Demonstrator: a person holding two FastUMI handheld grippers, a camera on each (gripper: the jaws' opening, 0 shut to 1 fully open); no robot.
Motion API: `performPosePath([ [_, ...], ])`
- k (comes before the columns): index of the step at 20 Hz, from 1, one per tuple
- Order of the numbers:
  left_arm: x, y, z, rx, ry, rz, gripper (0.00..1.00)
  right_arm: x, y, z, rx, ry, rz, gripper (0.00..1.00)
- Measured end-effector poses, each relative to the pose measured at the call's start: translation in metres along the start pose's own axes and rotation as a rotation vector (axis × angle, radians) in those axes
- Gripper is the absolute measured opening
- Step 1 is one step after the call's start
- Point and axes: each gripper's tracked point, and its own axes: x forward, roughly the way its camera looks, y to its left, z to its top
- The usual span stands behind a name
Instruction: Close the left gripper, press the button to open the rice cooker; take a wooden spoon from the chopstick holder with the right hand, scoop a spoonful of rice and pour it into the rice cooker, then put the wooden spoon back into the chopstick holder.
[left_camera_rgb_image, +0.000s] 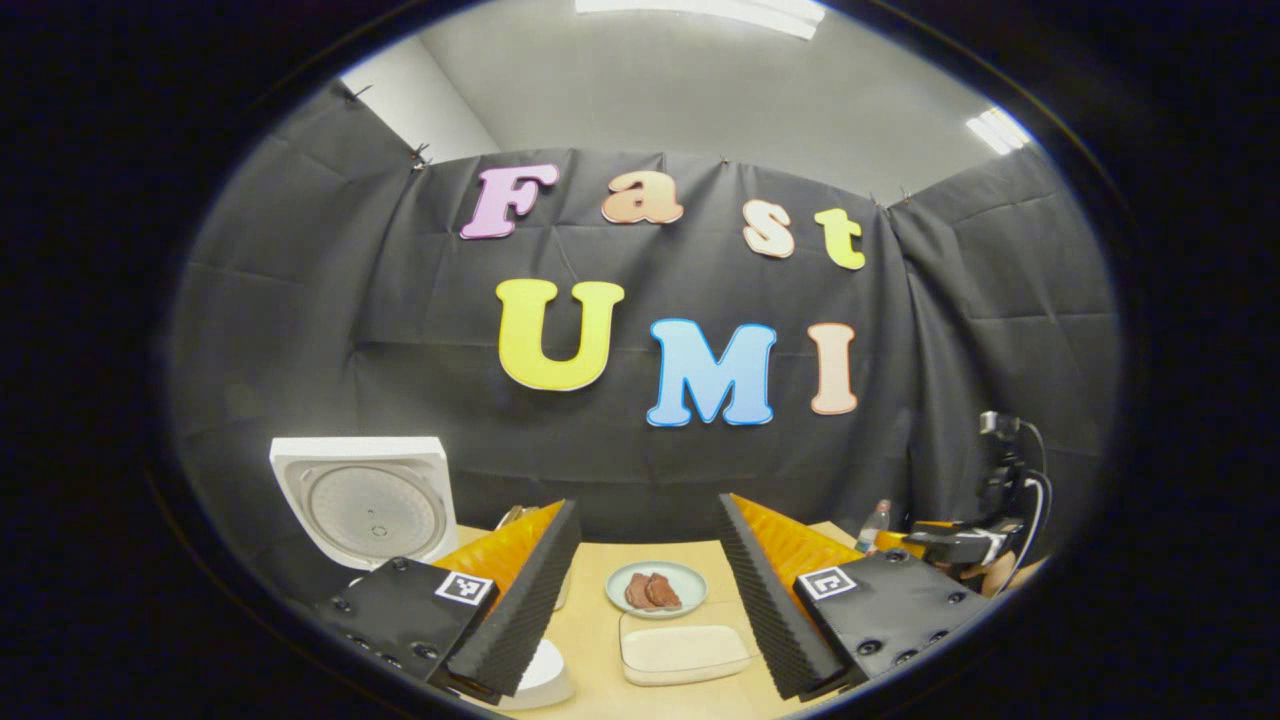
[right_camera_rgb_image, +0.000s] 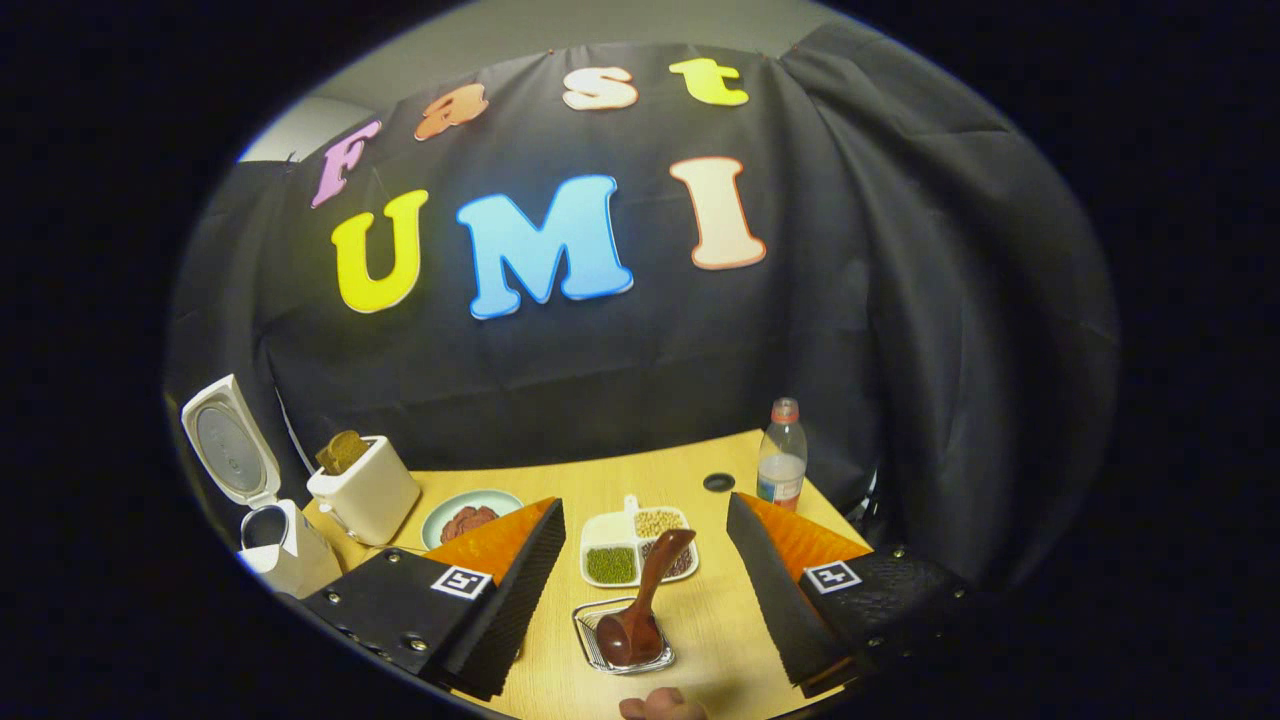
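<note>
Rice cooker (right_camera_rgb_image: 262, 480) lid up. Wooden spoon (right_camera_rgb_image: 642, 606) stands in chopstick holder (right_camera_rgb_image: 596, 640). Both grippers, left (left_camera_rgb_image: 648, 590) and right (right_camera_rgb_image: 644, 590), spread wide, holding nothing.

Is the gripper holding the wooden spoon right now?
No. In the right gripper view the wooden spoon sits in the small wire holder on the table, and the right gripper is open with its fingers well apart from it.
</note>
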Motion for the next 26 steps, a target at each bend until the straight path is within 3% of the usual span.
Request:
performPosePath([
  [5,0.02,0.049,0.018,-0.003,-0.009,0.077,0.99,-0.027,0.026,0.04,0.025,-0.059,0.081,0.98],
  [6,0.024,0.059,0.023,0.0,-0.015,0.09,0.92,-0.031,0.031,0.045,0.032,-0.069,0.094,0.98],
  [9,0.036,0.098,0.036,0.023,-0.024,0.138,0.92,-0.037,0.049,0.045,0.038,-0.063,0.147,0.98],
  [11,0.043,0.13,0.045,0.025,-0.034,0.192,0.99,-0.04,0.053,0.042,0.034,-0.052,0.16,0.98],
  [12,0.046,0.147,0.047,0.019,-0.033,0.22,0.92,-0.042,0.055,0.042,0.029,-0.055,0.162,0.98],
  [14,0.053,0.176,0.052,0.0,-0.033,0.259,0.92,-0.046,0.056,0.044,0.003,-0.065,0.159,0.98],
  [16,0.061,0.209,0.056,-0.002,-0.033,0.304,0.99,-0.049,0.058,0.043,-0.012,-0.058,0.158,0.98],
  [18,0.07,0.24,0.06,0.007,-0.029,0.348,0.95,-0.05,0.059,0.039,-0.023,-0.042,0.155,0.93],
  [19,0.075,0.253,0.059,-0.001,-0.021,0.365,0.92,-0.05,0.059,0.038,-0.028,-0.036,0.153,0.98],
  [20,0.081,0.267,0.055,-0.016,-0.018,0.385,0.99,-0.051,0.058,0.037,-0.032,-0.035,0.147,0.98],
  [22,0.09,0.291,0.045,-0.024,0.001,0.432,0.99,-0.051,0.055,0.037,-0.038,-0.036,0.134,0.98],
  [23,0.096,0.3,0.04,-0.019,0.008,0.447,0.92,-0.051,0.054,0.034,-0.044,-0.031,0.131,0.98],
  [25,0.108,0.314,0.035,-0.008,0.019,0.463,0.99,-0.049,0.05,0.033,-0.061,-0.026,0.115,0.98],
  [26,0.115,0.322,0.03,-0.015,0.032,0.47,0.92,-0.047,0.048,0.033,-0.066,-0.022,0.111,0.98],
])
